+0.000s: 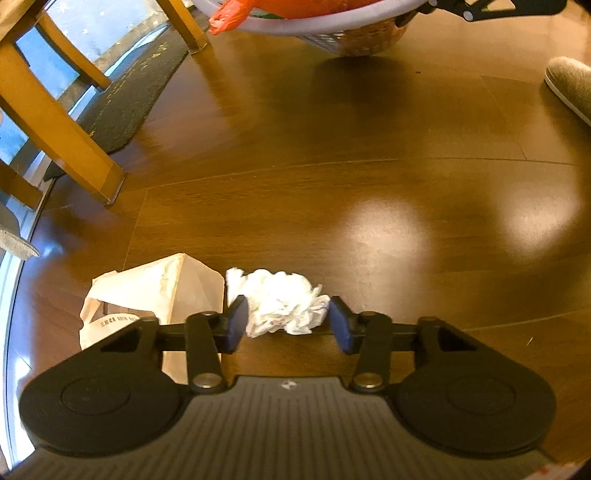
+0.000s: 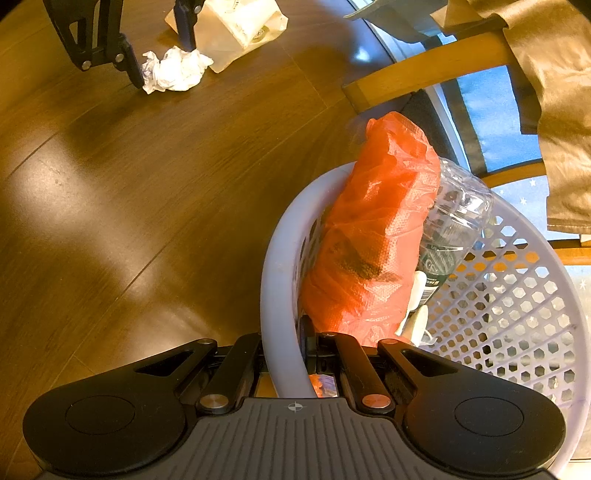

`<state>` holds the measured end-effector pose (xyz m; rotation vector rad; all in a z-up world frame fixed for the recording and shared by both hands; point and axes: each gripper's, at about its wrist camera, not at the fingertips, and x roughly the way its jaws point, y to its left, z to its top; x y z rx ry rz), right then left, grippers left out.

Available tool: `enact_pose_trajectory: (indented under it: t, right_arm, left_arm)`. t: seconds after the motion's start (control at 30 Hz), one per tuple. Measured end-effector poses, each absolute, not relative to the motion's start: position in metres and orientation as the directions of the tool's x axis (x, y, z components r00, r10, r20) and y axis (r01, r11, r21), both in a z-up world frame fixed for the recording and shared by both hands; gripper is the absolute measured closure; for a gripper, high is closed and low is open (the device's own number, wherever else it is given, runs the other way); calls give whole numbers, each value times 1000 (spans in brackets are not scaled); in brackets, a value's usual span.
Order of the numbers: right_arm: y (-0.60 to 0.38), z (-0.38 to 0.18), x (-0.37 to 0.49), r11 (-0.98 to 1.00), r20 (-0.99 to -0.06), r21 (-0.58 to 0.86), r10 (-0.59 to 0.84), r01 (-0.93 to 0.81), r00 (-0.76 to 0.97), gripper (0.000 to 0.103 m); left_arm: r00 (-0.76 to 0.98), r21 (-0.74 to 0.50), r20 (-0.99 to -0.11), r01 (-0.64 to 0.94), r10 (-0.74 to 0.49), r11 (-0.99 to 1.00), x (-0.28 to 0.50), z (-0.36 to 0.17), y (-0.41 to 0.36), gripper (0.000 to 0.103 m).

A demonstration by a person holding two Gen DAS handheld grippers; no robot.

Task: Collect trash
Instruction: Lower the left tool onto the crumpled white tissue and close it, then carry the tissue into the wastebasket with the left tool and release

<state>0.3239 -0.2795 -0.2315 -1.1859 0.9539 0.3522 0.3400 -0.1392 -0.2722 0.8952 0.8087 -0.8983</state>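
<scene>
A crumpled white paper lies on the wooden floor between the blue pads of my left gripper. The jaws are open and stand close against its two sides. In the right wrist view the same paper rests on the floor with the left gripper straddling it. A flattened paper bag lies just to its left. My right gripper is shut on the rim of a white perforated basket. The basket holds an orange plastic bag and a clear plastic bottle.
Wooden chair legs and a dark mat stand to the left. The basket is straight ahead across the bare floor. A grey slipper shows at the right edge. Brown fabric hangs by the window.
</scene>
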Motion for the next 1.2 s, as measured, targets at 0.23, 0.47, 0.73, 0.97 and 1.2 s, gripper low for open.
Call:
enact_pose_trajectory:
  t: [0.23, 0.47, 0.73, 0.97, 1.2]
  right_arm:
    - [-279, -232, 324, 379, -780, -623, -235, -685, 580, 103]
    - [-279, -232, 324, 380, -780, -623, -235, -684, 580, 103]
    - [-281, -232, 325, 381, -781, -622, -234, -684, 579, 103]
    - [-280, -232, 325, 381, -780, -622, -235, -684, 580, 103]
    - [-280, -232, 326, 380, -780, -623, -236, -683, 580, 103]
  left_arm:
    - [380, 284, -880, 902, -286, 326, 341, -276, -142, 85]
    - [378, 273, -877, 900, -296, 340, 340, -272, -139, 96]
    - [387, 268, -864, 896, -323, 355, 338, -257, -135, 97]
    - [391, 257, -845, 895, -364, 365, 334, -234, -134, 97]
    - [418, 244, -805, 880, -422, 407, 342, -197, -137, 97]
